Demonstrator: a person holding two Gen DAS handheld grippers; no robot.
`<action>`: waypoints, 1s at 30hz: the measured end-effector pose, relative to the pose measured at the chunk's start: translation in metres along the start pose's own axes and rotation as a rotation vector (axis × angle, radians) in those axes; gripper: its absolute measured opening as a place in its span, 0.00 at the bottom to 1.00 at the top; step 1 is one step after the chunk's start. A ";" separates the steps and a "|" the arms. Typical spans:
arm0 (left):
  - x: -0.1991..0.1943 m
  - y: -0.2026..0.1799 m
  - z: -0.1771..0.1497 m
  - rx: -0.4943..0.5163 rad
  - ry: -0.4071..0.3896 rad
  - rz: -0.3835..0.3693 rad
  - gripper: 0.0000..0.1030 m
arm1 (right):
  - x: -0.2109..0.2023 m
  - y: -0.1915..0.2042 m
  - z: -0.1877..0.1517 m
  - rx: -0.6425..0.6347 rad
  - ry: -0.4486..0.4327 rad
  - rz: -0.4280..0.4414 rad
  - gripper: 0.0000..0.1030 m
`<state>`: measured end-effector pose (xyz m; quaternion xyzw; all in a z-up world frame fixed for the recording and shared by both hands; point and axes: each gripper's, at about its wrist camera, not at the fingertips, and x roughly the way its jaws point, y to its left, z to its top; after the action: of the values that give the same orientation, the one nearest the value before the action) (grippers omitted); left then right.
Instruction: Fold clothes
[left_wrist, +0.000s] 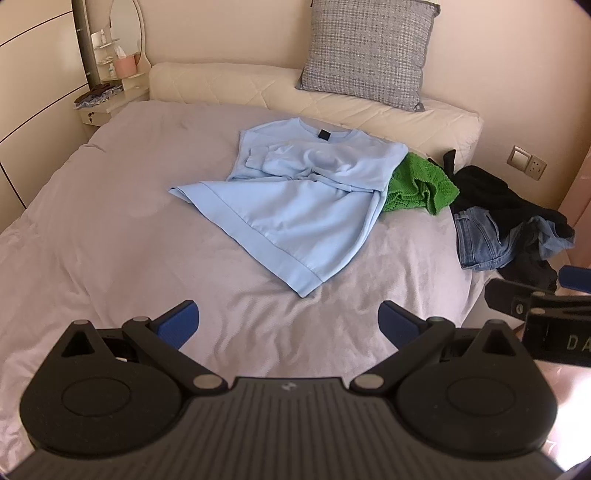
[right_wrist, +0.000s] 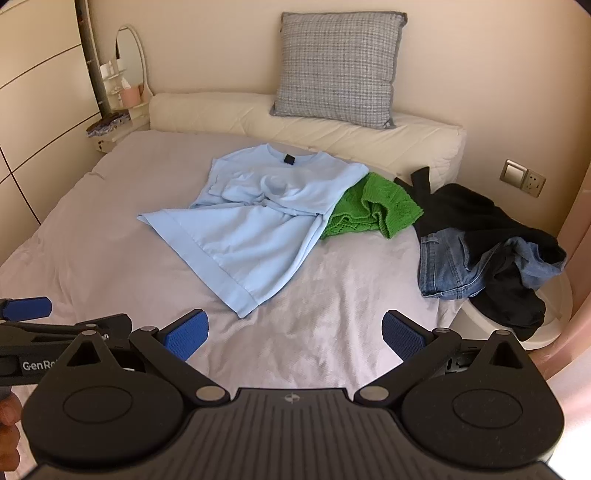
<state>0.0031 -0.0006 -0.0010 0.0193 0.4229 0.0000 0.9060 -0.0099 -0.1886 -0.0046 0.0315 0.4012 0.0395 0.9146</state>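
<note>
One bed (left_wrist: 110, 229), lilac cover; one cream headboard bolster (left_wrist: 229, 83); one grey checked cushion (left_wrist: 365, 51) leaning on the wall; four garments on the bed: one light blue sweatshirt (left_wrist: 295, 206), one green knit (left_wrist: 421, 184), one black garment (left_wrist: 495, 192), one pair of blue jeans (left_wrist: 480, 240); the black heap may hold more than one piece, cannot tell; two hand-held grippers: left hand-held gripper (left_wrist: 288, 325) and right hand-held gripper (right_wrist: 295, 334), each with two blue pads, wide apart; one oval mirror (right_wrist: 129, 55); one pink box (left_wrist: 125, 67) on the small shelves; small bottles there too blurred to count; one double wall plate (right_wrist: 522, 178): one switch, one socket.
</note>
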 end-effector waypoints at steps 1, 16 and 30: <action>0.001 0.000 0.001 -0.002 0.003 0.000 0.99 | 0.001 0.000 0.001 0.000 0.002 -0.001 1.00; 0.017 0.003 0.002 -0.011 0.018 0.008 0.99 | 0.015 0.001 0.009 -0.001 0.027 0.005 1.00; 0.029 0.007 0.008 -0.011 0.024 0.005 0.99 | 0.029 0.000 0.016 -0.004 0.031 0.013 1.00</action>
<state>0.0281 0.0063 -0.0182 0.0152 0.4338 0.0049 0.9009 0.0209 -0.1861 -0.0149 0.0316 0.4149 0.0469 0.9081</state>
